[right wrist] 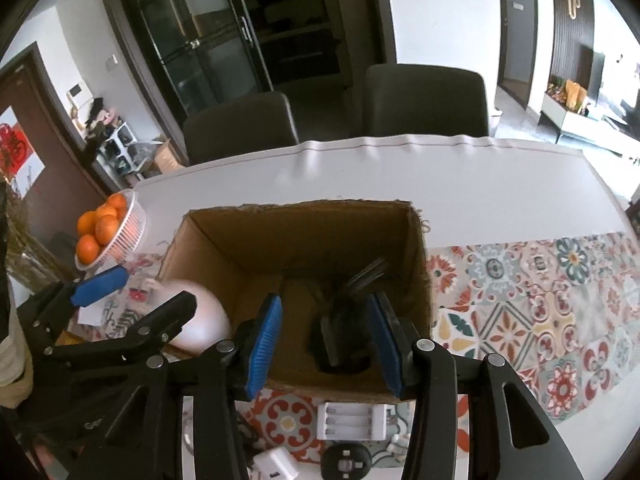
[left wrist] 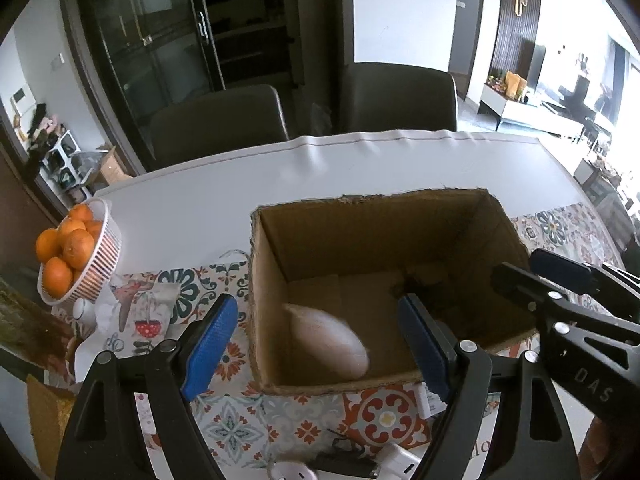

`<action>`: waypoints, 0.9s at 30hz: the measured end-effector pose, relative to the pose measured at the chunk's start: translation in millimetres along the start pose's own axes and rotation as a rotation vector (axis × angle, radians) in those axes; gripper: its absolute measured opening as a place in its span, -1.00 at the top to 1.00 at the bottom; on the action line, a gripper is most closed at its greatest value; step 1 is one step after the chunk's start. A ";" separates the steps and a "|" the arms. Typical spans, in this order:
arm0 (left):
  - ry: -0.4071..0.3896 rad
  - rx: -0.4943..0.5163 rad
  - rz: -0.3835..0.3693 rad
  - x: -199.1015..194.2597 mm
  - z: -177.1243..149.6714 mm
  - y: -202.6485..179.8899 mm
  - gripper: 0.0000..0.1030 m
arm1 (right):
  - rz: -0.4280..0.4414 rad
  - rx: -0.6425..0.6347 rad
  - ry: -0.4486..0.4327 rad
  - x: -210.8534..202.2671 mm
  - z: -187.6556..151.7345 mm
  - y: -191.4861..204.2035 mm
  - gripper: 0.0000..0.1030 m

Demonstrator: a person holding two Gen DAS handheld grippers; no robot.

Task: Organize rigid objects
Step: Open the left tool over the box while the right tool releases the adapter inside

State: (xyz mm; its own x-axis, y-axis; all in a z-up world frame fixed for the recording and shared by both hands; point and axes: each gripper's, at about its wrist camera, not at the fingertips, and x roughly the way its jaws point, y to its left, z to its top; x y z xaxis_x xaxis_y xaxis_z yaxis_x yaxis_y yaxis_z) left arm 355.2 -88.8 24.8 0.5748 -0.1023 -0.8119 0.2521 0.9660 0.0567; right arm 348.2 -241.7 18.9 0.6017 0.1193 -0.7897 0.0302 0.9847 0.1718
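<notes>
Surface: dining table (left wrist: 360,168), white top, with a patterned floral tile-print runner (right wrist: 540,300) across the near part.

Cardboard box (left wrist: 320,232): open-topped, torn upper edge, standing on the runner at centre. Inside, left view: a pale, blurred rounded object (left wrist: 332,340) at the near left of the box floor. Inside, right view: a black blurred object (right wrist: 340,336), kind not clear, low in the box between the right tongs' pads and not pressed by them.

Left gripper (left wrist: 316,344): blue pads apart, straddling the box's near left corner, nothing clamped.

Right gripper (right wrist: 326,344): blue pads apart over the box's near edge, nothing clamped.

On the runner in front of the box: white battery charger (right wrist: 352,420), white plug adapter (right wrist: 276,464), round black item (right wrist: 344,460).

Left of the box: white slatted basket (left wrist: 104,256) of oranges (left wrist: 64,248).

Room: two dark chairs (left wrist: 400,96) at the far side of the table; dark glass-door cabinet (right wrist: 192,32); white walls; bright living area at right.
</notes>
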 end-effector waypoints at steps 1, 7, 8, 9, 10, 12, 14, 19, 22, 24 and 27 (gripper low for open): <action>-0.006 0.002 0.007 -2.5 -0.2 0.3 -0.61 | -0.013 0.005 -0.006 -3.1 -0.5 -1.5 0.10; -0.084 0.030 0.110 -33.0 -9.3 -2.5 -0.70 | -0.048 0.011 -0.058 -23.5 -7.3 -3.5 0.09; -0.092 0.033 0.119 -37.4 -10.9 -2.7 -0.70 | -0.052 0.009 -0.065 -26.9 -9.0 -2.9 0.09; -0.103 0.035 0.122 -42.7 -13.1 -2.5 -0.70 | -0.053 0.007 -0.074 -30.4 -10.8 -2.5 0.09; -0.109 0.036 0.125 -46.4 -14.8 -2.1 -0.70 | -0.058 0.007 -0.086 -35.3 -13.1 -1.6 0.09; -0.128 0.037 0.137 -55.2 -19.0 -2.0 -0.71 | -0.060 0.003 -0.102 -42.2 -15.9 -0.3 0.08; -0.140 0.036 0.135 -62.7 -23.9 -1.5 -0.71 | -0.066 -0.001 -0.124 -50.1 -20.4 0.7 0.08; -0.155 0.027 0.122 -77.4 -36.4 0.5 -0.73 | -0.063 -0.008 -0.163 -67.1 -30.9 6.2 0.03; -0.161 0.025 0.119 -84.8 -43.5 2.1 -0.73 | -0.061 -0.016 -0.187 -75.9 -38.9 10.0 -0.01; -0.169 0.022 0.114 -90.3 -49.5 2.8 -0.73 | -0.063 -0.015 -0.196 -80.1 -44.8 13.2 -0.03; -0.183 0.030 0.114 -96.8 -57.5 4.0 -0.73 | -0.044 -0.017 -0.206 -83.4 -52.1 17.9 -0.04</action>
State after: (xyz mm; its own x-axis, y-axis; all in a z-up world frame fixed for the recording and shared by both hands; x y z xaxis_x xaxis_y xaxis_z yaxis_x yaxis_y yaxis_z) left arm 255.7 -61.4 70.2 0.7322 -0.0366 -0.6802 0.1989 0.9665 0.1621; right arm 257.0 -227.5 57.2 0.7506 0.0490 -0.6590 0.0477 0.9906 0.1280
